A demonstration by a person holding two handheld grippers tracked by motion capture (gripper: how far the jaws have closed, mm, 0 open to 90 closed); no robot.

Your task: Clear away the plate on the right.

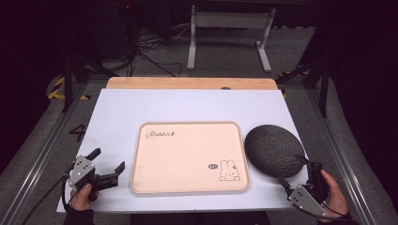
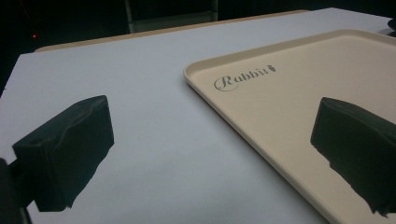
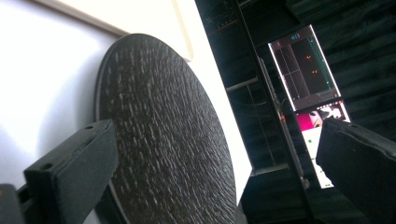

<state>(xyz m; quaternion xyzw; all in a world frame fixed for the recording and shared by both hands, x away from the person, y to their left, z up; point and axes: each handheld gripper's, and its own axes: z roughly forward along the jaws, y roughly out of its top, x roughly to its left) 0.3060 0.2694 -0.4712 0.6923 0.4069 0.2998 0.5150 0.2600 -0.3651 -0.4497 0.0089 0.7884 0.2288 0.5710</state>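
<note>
A cream tray [image 1: 187,140] printed with "Rabbit" and a small rabbit drawing lies in the middle of the white table. A dark round textured mat [image 1: 273,150] lies just right of it. My left gripper [image 1: 109,162] is held open at the table's front left, pointing at the tray's left rim [image 2: 205,88], with nothing between its fingers. My right gripper [image 1: 293,170] is held open at the front right, its jaws at the near edge of the mat [image 3: 163,140], apart from it. A hand holds each gripper.
The white table top [image 1: 117,117] has bare room left of and behind the tray. A wooden board edge [image 1: 187,83] runs along the far side. Beyond it are a table frame [image 1: 230,37] and cables on a dark floor.
</note>
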